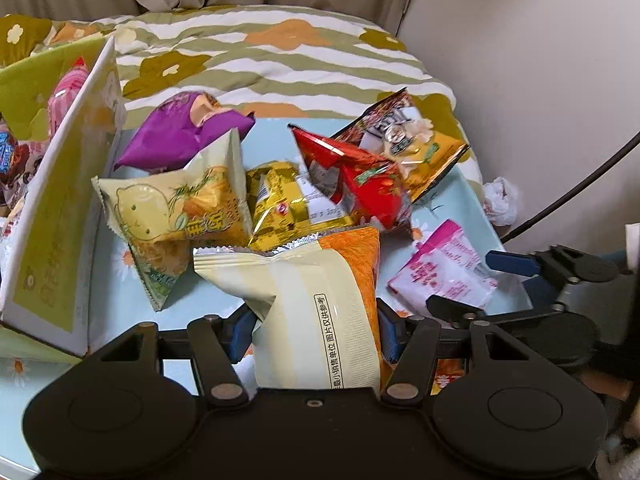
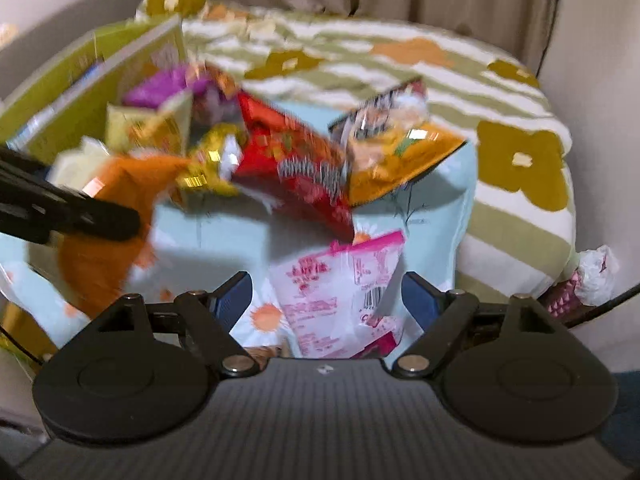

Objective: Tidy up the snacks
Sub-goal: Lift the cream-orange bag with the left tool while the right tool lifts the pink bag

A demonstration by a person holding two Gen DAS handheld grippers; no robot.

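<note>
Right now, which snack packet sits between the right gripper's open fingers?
The pink-and-white packet, lying flat on the blue cloth, apart from the pile. The right gripper straddles it without pressing; the cream-and-orange packet is in the left gripper.

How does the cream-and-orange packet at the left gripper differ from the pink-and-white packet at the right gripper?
The cream-and-orange packet is clamped between the left gripper's pads; the pink-and-white packet sits between the right gripper's open jaws, untouched.
The cream-and-orange packet looks puffy and larger; the pink-and-white packet looks flatter and smaller.
The first is opaque cream and orange; the second is mostly white with pink print and a barcode.
Both are sealed snack packets over the pale blue floral cloth.
</note>
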